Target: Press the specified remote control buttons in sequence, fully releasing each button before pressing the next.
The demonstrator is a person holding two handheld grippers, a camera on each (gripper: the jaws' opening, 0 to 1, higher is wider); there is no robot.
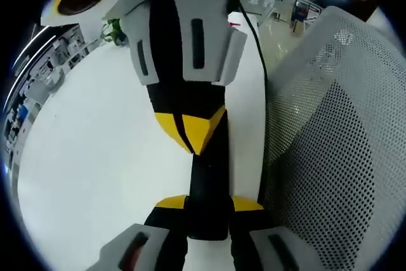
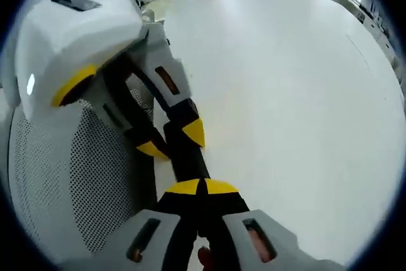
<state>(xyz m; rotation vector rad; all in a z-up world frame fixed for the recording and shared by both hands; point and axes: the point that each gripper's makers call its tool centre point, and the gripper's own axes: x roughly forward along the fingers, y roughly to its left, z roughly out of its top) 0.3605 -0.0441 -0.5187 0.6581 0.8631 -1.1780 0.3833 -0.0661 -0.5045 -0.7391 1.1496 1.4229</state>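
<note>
- Between the jaws of the left gripper (image 1: 209,202), in the left gripper view, a slim black remote control (image 1: 209,182) was clamped by its long sides. It ran straight ahead from the yellow tips.
- Those jaws were clenched on the remote, one yellow tip on each side of the dark body.
- At the remote's far end the right gripper (image 1: 190,128) came down from the top of the view. Its two yellow tips were closed together into a single point.
- That point lay over the end of the remote. Whether it pressed on a button I could not tell, as no buttons could be made out.
- From the right gripper view, the right gripper (image 2: 203,186) showed its own yellow tips meeting with nothing between them. The remote control (image 2: 187,153) stretched away just beyond them.
- Farther along, the left gripper (image 2: 172,141) entered from the upper left and held the remote between its spread yellow tips.
- Under both tools lay a plain white bench (image 1: 95,169), also seen wide and bare in the right gripper view (image 2: 285,93).
- Beside the bench stood a white mesh chair back (image 1: 330,144), close to the held remote, at the lower left in the right gripper view (image 2: 82,182).
- A thin black cable (image 1: 254,36) ran along the edge of the chair back.
</note>
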